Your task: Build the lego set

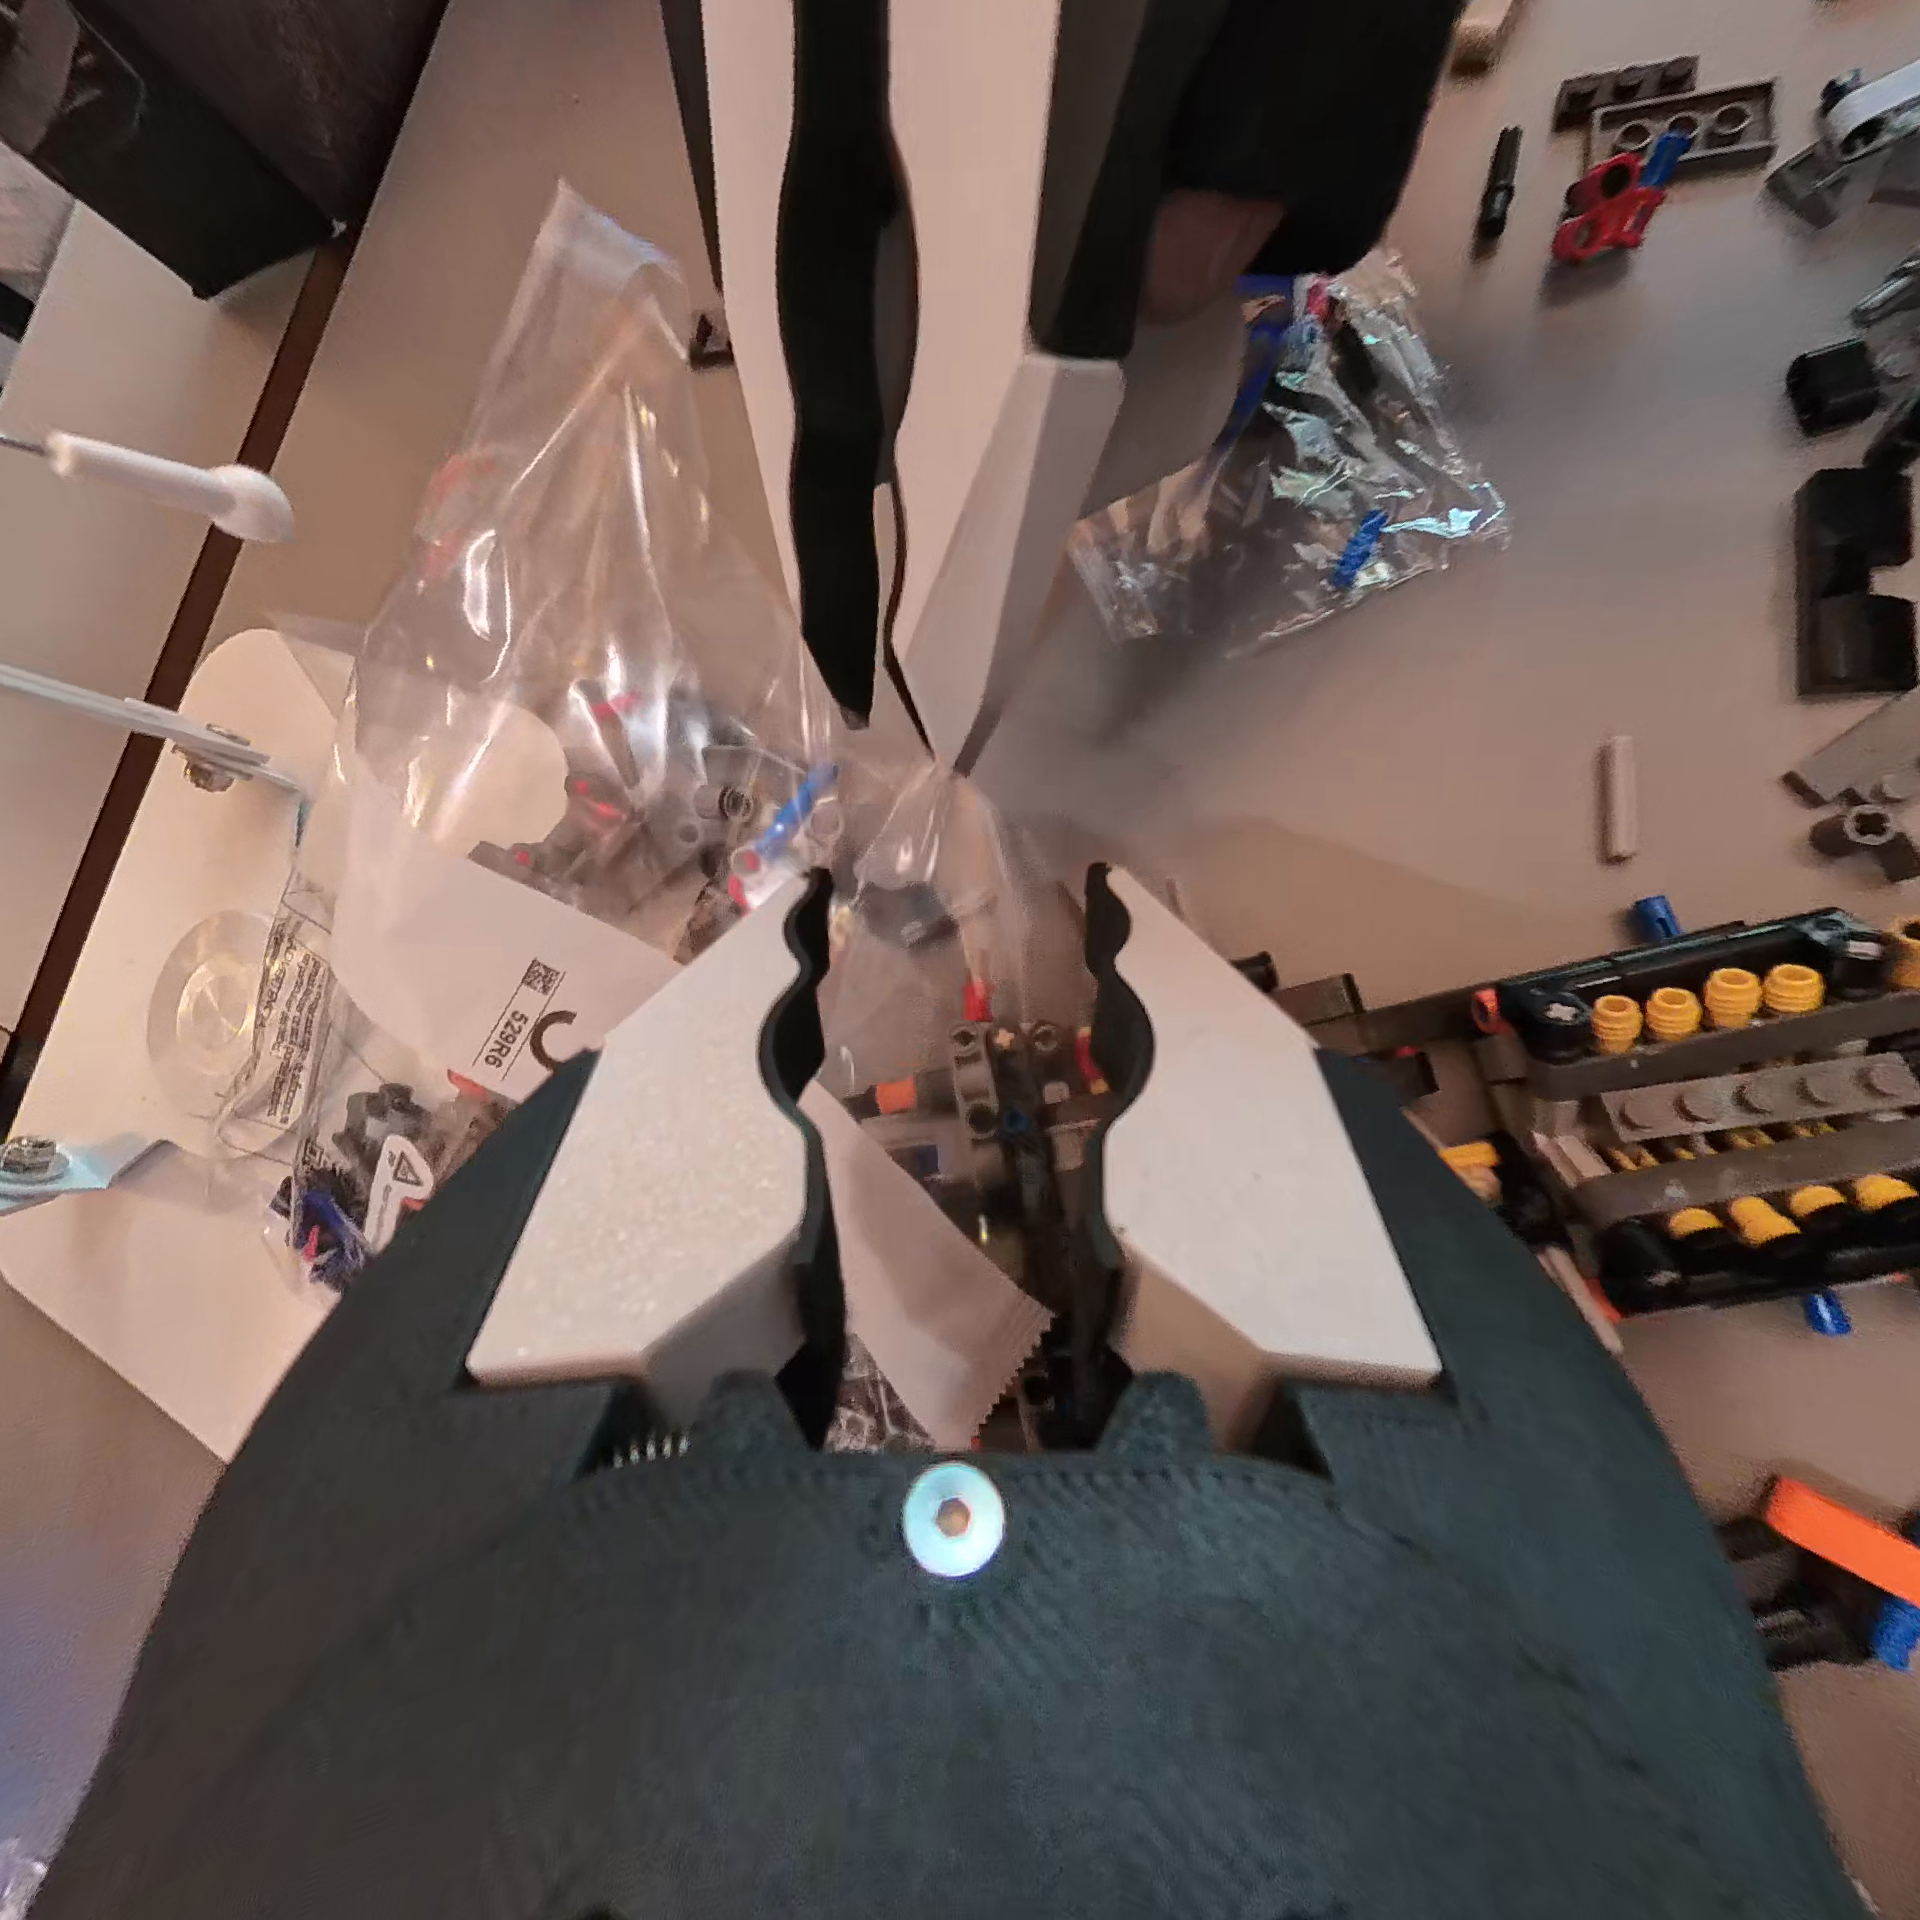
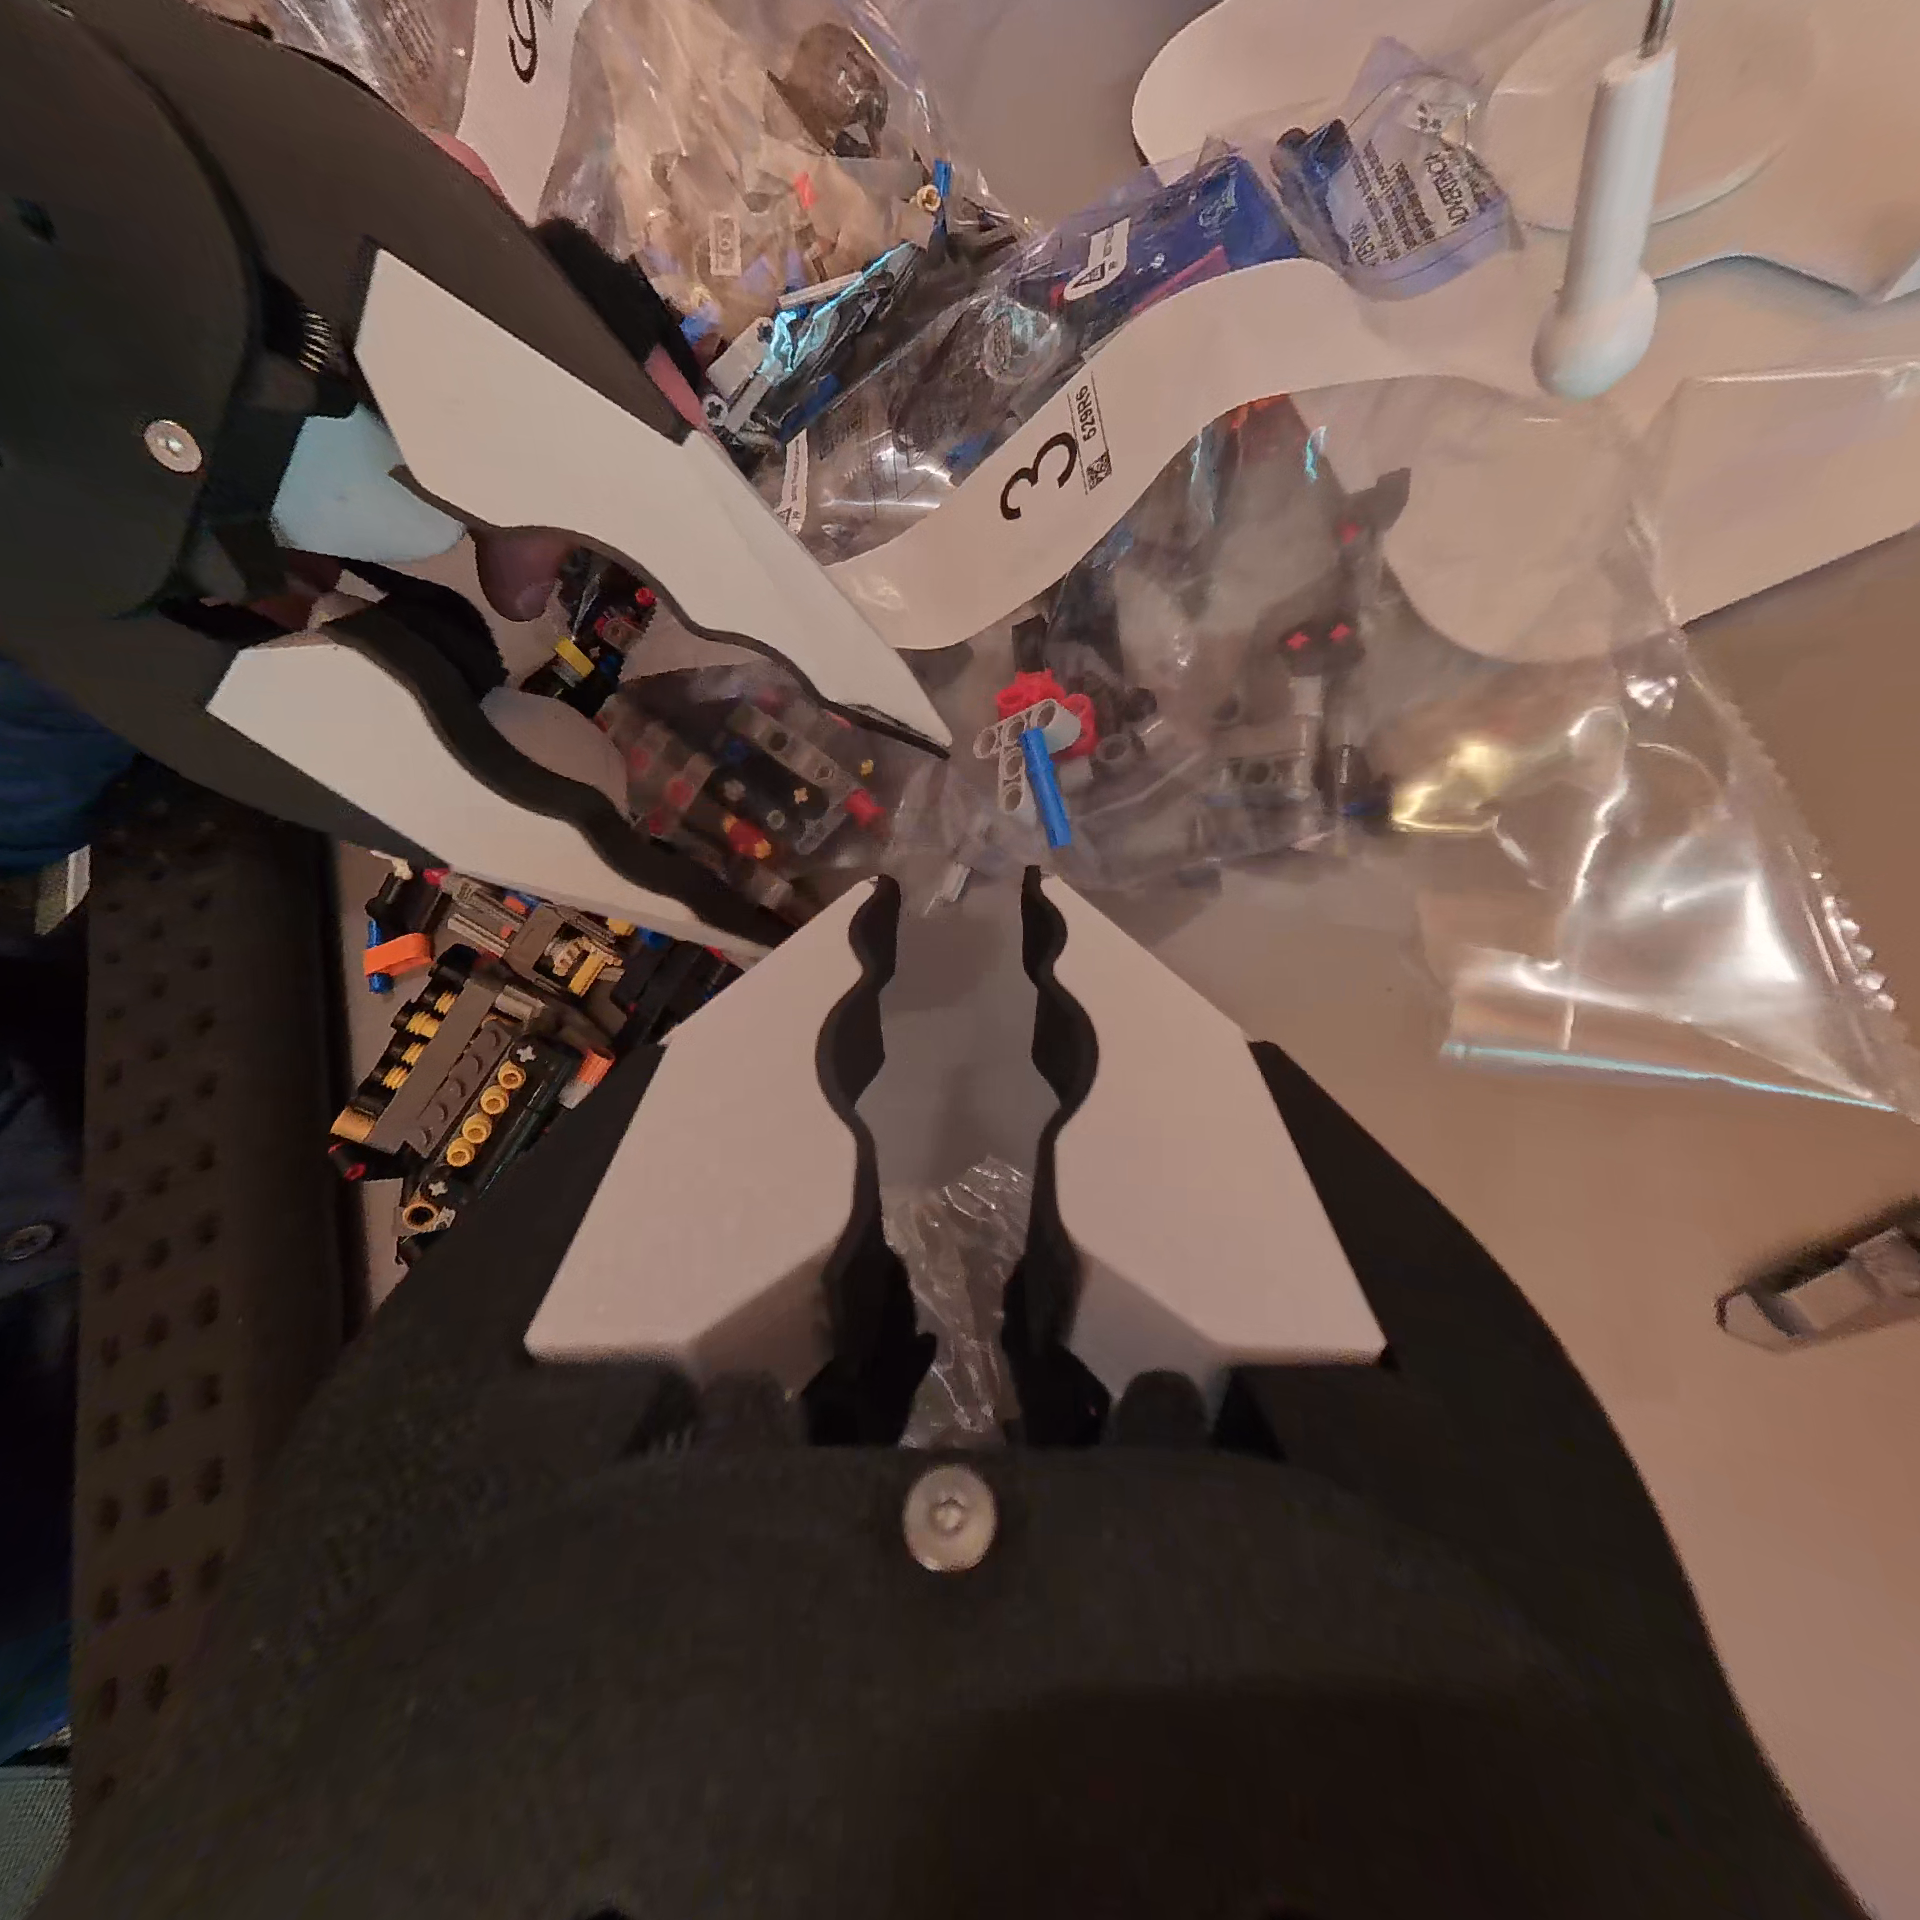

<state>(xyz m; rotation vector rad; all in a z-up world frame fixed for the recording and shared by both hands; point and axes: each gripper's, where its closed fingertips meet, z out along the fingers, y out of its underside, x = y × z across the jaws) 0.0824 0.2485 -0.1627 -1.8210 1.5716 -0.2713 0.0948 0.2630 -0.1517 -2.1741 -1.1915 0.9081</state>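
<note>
A clear plastic bag (image 1: 940, 821) of small Lego parts, with a white paper strip, stands between my two grippers. My left gripper (image 1: 956, 883) is closed around the bag's bulky part; grey, black and red pieces fill the gap between its pads. In the right wrist view it (image 2: 852, 842) comes in from the upper left. My right gripper (image 2: 956, 883) pinches crumpled plastic of the same bag (image 2: 1143, 748) deep between its pads, tips slightly apart. In the left wrist view it (image 1: 914, 743) reaches down from the top and pulls the plastic into a peak.
A part-built black, grey and yellow Lego assembly (image 1: 1714, 1101) lies to the right; it also shows in the right wrist view (image 2: 468, 1070). More parts bags (image 1: 582, 499) (image 1: 1320, 468) lie behind. Loose pieces (image 1: 1662, 125) sit at the far right. A white rod (image 2: 1600, 208) stands nearby. The table edge (image 1: 223, 520) runs along the left. The grippers are tip to tip, or close to it.
</note>
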